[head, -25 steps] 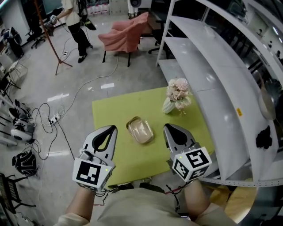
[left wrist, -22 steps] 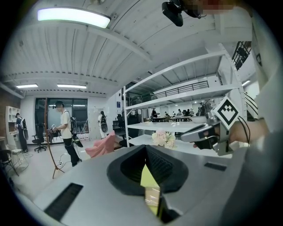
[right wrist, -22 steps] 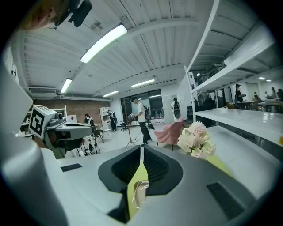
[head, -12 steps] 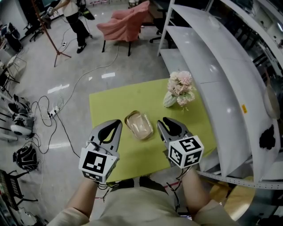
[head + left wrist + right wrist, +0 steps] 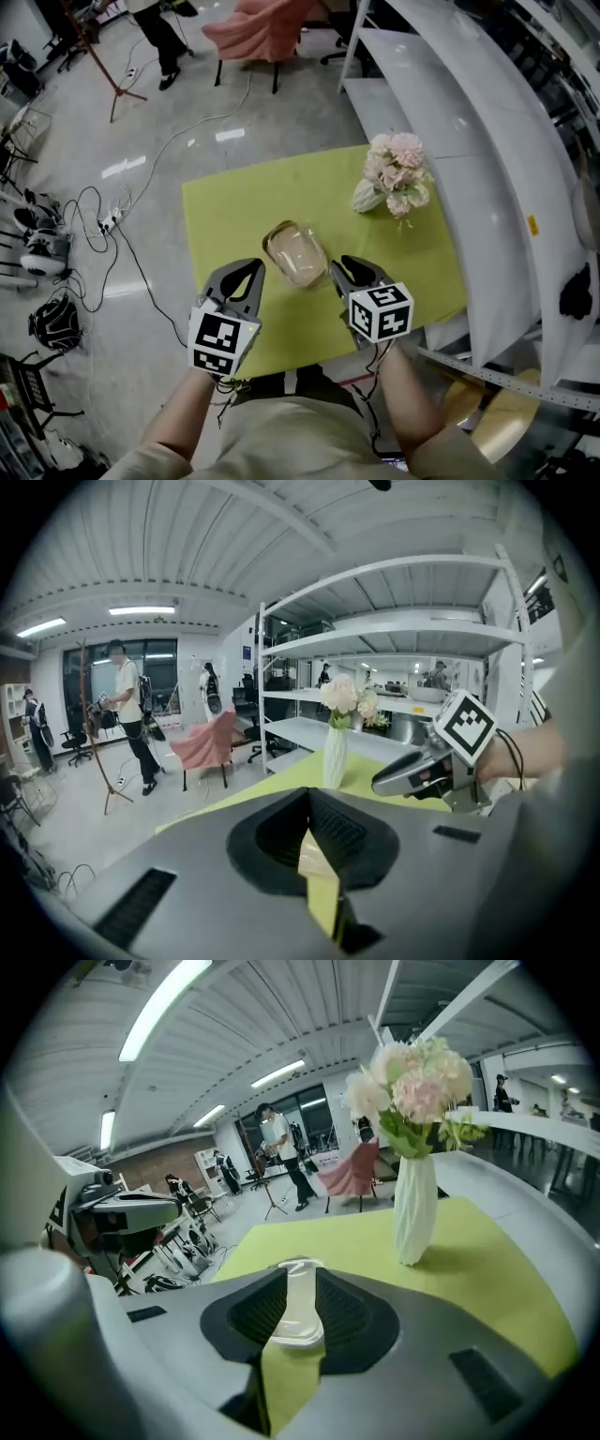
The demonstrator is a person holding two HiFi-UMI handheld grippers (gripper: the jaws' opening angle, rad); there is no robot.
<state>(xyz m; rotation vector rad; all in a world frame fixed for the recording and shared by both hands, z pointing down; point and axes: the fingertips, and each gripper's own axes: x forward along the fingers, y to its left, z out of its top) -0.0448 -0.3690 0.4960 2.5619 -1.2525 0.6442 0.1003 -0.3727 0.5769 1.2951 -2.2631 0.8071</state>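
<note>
A clear, shallow plastic container (image 5: 295, 253) lies on the yellow-green table (image 5: 234, 202), between my two grippers. My left gripper (image 5: 253, 269) hovers just left of it, shut, with nothing held. My right gripper (image 5: 340, 269) hovers just right of it, also shut and empty. In the right gripper view the container (image 5: 299, 1314) shows through the slit between the jaws of the right gripper (image 5: 298, 1274). The left gripper (image 5: 307, 801) points over the table, with the right gripper (image 5: 412, 772) to its right. A white vase of pink flowers (image 5: 394, 178) stands at the table's far right.
White shelving (image 5: 450, 122) runs along the table's right side. A pink-draped chair (image 5: 272, 19) stands beyond the table. Cables and a power strip (image 5: 103, 225) lie on the floor to the left. A person (image 5: 164, 28) stands by a tripod at the back left.
Both grippers have come down and forward to flank the container. Both gripper views have tilted from ceiling and shelves toward the table and vase. The jaws stayed shut.
</note>
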